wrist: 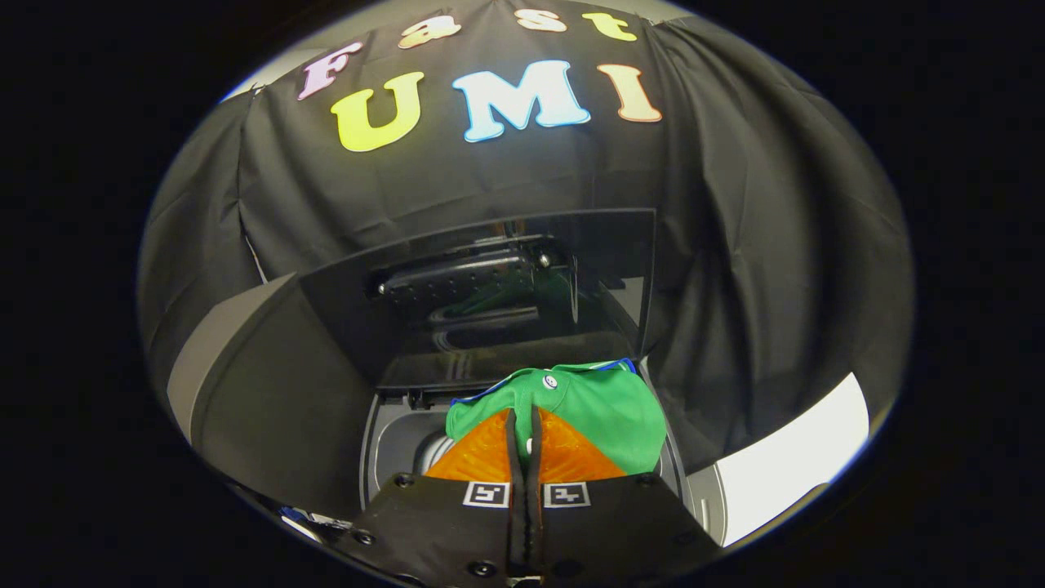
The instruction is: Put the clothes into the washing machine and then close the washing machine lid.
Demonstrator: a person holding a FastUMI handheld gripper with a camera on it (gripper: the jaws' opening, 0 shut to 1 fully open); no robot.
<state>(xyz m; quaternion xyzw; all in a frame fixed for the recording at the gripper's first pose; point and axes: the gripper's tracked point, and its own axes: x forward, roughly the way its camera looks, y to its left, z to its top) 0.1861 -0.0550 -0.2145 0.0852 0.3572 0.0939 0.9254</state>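
A green garment (604, 404) with a blue edge and a small white button hangs from my gripper (523, 425), whose fingers are pressed together on its cloth. It hangs right over the open top of the washing machine (392, 441), whose pale tub shows below and to the left of the cloth. The machine's dark glass lid (490, 286) stands raised just beyond the garment and mirrors the gripper.
The booth's black cloth wall hangs close behind the lid and wraps both sides. The machine's grey body (220, 343) slopes off to the left. A white surface (792, 465) lies beyond the machine on the right.
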